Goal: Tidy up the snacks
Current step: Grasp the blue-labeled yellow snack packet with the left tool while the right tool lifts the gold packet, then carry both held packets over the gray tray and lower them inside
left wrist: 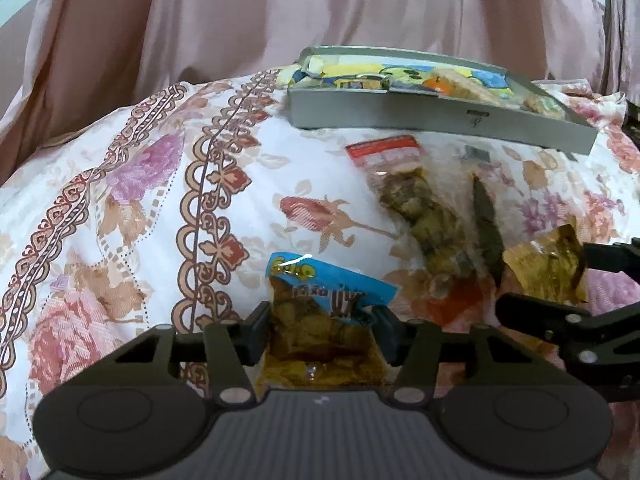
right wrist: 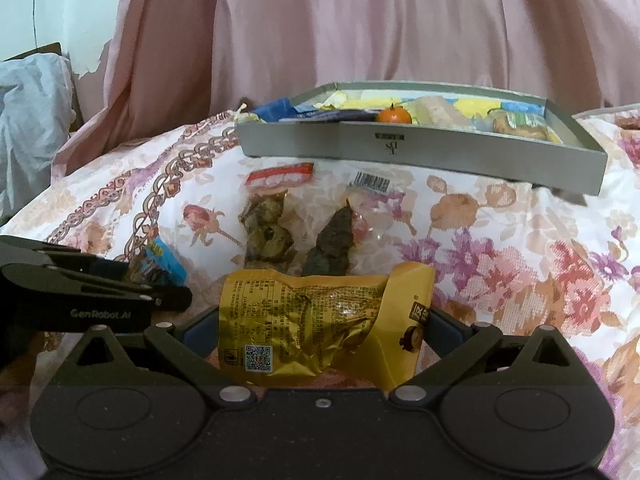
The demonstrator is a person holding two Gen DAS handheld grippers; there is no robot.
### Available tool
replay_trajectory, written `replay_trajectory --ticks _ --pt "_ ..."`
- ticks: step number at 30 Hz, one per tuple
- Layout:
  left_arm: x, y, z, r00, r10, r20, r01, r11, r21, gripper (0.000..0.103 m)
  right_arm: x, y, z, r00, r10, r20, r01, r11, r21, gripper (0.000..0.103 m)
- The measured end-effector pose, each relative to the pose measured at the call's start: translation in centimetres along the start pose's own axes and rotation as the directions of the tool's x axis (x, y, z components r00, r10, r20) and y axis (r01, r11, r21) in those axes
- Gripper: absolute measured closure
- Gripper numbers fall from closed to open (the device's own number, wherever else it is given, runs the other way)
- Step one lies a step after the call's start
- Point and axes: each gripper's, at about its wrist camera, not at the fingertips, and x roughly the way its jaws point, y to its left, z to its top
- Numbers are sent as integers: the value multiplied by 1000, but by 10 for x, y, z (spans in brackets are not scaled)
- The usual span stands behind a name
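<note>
Blue-topped and crinkly, the small snack packet (left wrist: 320, 320) sits between the fingers of the left gripper (left wrist: 320, 330), which look pinched onto its sides low over the flowered bedspread (left wrist: 132, 184). The right gripper (right wrist: 324, 326) has its fingers closed on a yellow foil pouch (right wrist: 320, 320) just beside it. The grey tray (right wrist: 420, 148) lies further back on the bed, already holding a small orange (right wrist: 394, 115) and wrapped snacks. Two clear packs of dark dried food (right wrist: 296, 232) lie between the grippers and the tray. I'd lift both packets well clear of those, keep the grip gentle since the film crumples, and carry each over the near wall before letting go.
</note>
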Motion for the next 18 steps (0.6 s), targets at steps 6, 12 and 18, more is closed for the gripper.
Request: replay_trajectory --ticks 6,12,18 --pt "-20 -11 22 998 -9 66 9 1000 2 45 -13 0 5 998 -5 61 6 1000 -11 2" --pt "-32 -21 66 985 -39 168 39 999 0 45 -33 -6 22 984 -33 177 35 999 -6 2" --pt "-21 -24 117 962 -69 263 66 998 21 45 -40 -26 60 952 -98 290 77 994 82 2"
